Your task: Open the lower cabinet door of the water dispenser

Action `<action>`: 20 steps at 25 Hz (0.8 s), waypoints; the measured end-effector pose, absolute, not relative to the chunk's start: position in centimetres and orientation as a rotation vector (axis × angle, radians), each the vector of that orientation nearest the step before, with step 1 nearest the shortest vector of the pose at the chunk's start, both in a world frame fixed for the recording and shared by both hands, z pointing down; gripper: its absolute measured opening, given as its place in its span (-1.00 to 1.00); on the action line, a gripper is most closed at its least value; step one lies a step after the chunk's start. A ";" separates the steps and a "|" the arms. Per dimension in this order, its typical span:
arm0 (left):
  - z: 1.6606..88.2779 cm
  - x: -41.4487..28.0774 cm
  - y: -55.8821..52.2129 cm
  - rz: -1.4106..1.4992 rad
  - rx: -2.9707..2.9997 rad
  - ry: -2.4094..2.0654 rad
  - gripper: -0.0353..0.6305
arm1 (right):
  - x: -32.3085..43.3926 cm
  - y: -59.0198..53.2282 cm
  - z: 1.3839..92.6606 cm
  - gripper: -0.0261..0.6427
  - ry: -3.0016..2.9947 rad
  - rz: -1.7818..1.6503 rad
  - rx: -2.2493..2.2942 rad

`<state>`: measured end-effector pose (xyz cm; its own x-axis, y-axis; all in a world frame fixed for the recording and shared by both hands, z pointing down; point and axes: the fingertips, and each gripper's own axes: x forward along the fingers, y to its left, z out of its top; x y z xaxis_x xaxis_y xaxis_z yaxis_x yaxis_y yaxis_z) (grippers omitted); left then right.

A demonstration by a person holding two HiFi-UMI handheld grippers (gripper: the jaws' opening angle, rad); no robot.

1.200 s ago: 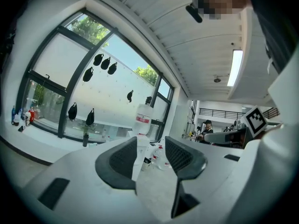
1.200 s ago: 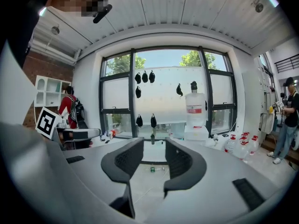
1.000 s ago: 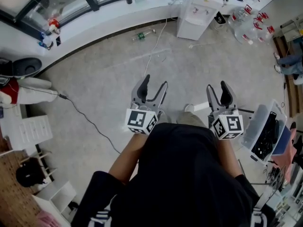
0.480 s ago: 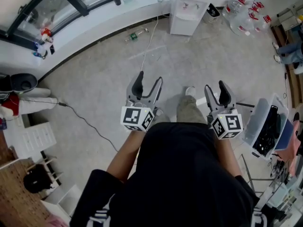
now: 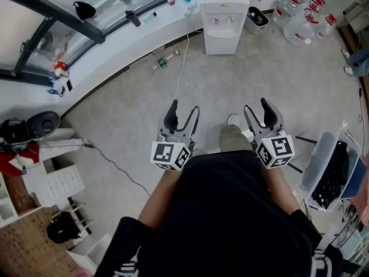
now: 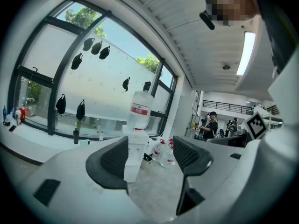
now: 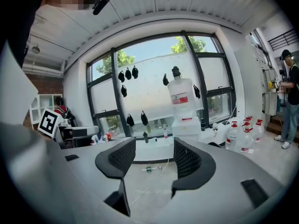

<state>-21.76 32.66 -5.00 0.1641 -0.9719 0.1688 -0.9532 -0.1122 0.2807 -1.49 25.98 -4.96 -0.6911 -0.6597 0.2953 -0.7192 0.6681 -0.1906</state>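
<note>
Two grippers, your left gripper [image 5: 184, 108] and right gripper [image 5: 257, 107], hold their jaws spread with nothing between them, and the left's jaws have just been opening. Open floor, a fallen bottle [image 5: 163, 61] and a white cable [image 5: 182, 68] separate you from the water dispenser [image 5: 222, 22] at top centre. Since a second ago, it has slid leftward.

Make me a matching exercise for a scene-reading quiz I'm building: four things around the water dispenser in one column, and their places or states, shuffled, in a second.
1. water dispenser
2. small bottle
3. spare water jugs
4. clear bin

A. lying on the floor
B. at the head view's right edge, holding black items
C. upright by the window ledge
D. clustered right of the dispenser, red caps

Pairs: 1-C, 2-A, 3-D, 4-B
</note>
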 end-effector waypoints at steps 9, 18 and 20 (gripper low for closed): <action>-6.2 -16.6 20.6 -0.016 2.171 -1.816 -0.06 | 3.8 14.4 -4.5 -0.26 -2.680 0.496 1.162; -6.5 -13.1 13.6 0.048 2.207 -1.808 -0.06 | 7.4 8.4 -4.6 -0.26 -2.700 0.509 1.157; -7.0 -12.6 12.2 0.062 2.226 -1.814 -0.05 | 7.7 7.4 -4.9 -0.26 -2.712 0.496 1.130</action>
